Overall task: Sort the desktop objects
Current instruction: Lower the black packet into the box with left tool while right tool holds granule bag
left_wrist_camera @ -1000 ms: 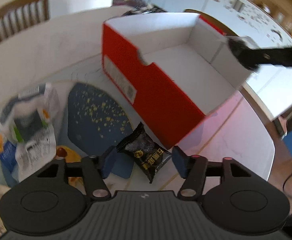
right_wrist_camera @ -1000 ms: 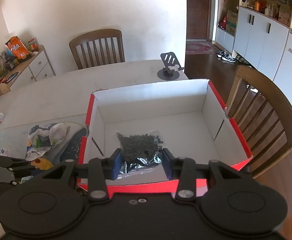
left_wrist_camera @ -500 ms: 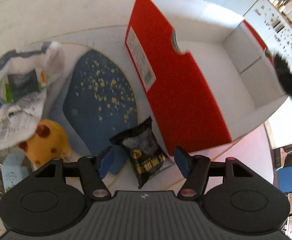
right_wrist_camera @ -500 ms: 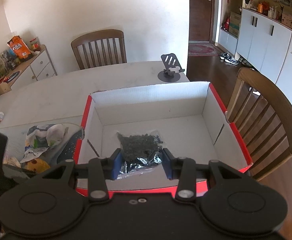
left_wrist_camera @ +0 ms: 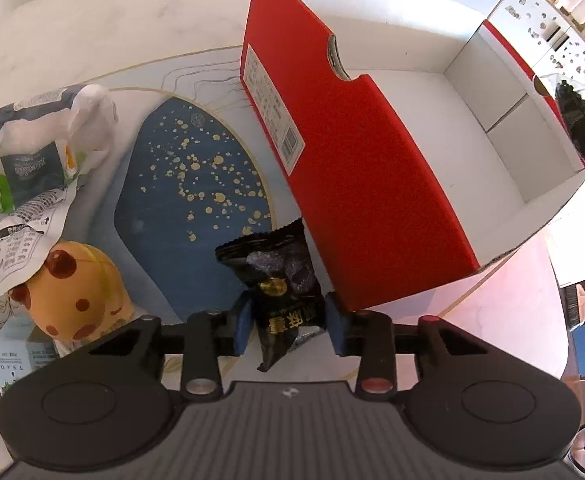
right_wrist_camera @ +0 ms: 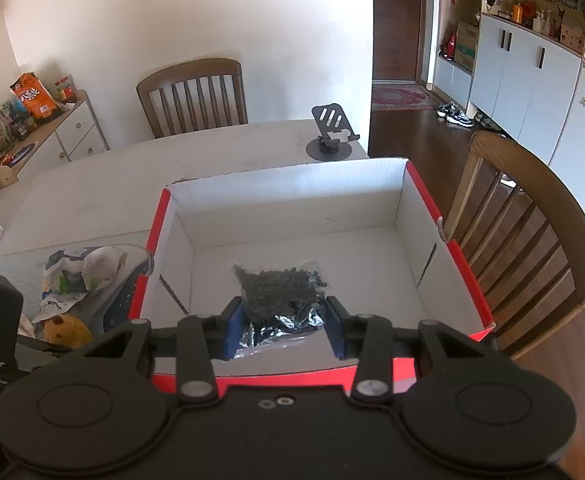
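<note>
Two packets: one in each of my grippers.
Left gripper: my blue pads are closed against a black snack packet, glossy, gold emblem and lettering, crimped top edge, just beside the red box on the worktop.
Right gripper: pinching a clear bag of dark bits over the box's white interior.

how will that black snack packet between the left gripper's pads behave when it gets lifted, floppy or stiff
Probably floppy: the black snack packet is a thin crimped wrapper, so its free ends may droop beyond the left gripper. Likely light, since it looks small and puffy. Its glossy film could slip or twist between the pads unless squeezed across the filled middle.
</note>
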`<state>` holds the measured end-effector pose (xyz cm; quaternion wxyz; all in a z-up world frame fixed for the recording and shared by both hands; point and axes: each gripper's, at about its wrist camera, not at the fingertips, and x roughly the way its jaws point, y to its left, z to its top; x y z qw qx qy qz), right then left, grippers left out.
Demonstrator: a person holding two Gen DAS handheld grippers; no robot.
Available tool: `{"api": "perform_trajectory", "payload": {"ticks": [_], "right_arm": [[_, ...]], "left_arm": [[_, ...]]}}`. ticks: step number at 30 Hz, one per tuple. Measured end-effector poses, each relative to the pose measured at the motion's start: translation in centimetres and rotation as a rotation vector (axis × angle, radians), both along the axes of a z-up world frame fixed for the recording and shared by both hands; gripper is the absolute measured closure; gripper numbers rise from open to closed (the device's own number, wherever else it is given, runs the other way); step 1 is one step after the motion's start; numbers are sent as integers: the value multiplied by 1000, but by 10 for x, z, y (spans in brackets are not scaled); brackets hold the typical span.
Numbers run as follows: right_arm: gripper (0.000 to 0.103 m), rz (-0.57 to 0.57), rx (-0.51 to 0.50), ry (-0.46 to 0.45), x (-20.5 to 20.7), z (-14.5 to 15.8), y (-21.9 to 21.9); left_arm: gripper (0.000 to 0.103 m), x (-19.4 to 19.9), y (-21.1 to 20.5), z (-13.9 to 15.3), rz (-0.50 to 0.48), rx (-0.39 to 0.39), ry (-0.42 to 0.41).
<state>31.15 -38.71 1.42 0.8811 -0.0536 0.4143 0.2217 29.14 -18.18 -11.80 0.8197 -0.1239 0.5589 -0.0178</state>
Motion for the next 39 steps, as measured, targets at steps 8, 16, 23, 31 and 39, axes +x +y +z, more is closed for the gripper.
{"api": "perform_trajectory", "payload": {"ticks": [8, 16, 23, 31, 39], "right_arm": [[62, 8, -3, 3, 3, -2, 1], [62, 12, -2, -1, 4, 0, 3], [62, 7, -2, -2, 6, 0, 0], [62, 7, -2, -3, 7, 0, 0], [62, -2, -10, -2, 15, -2, -5]], "left_arm": [[72, -8, 9, 17, -1, -13, -52], [72, -24, 20, 45, 17, -63, -105], [72, -27, 32, 80, 9, -92, -157], [72, -12, 20, 117, -47, -109, -229], [72, 24, -12, 121, -151, -106, -231]]}}
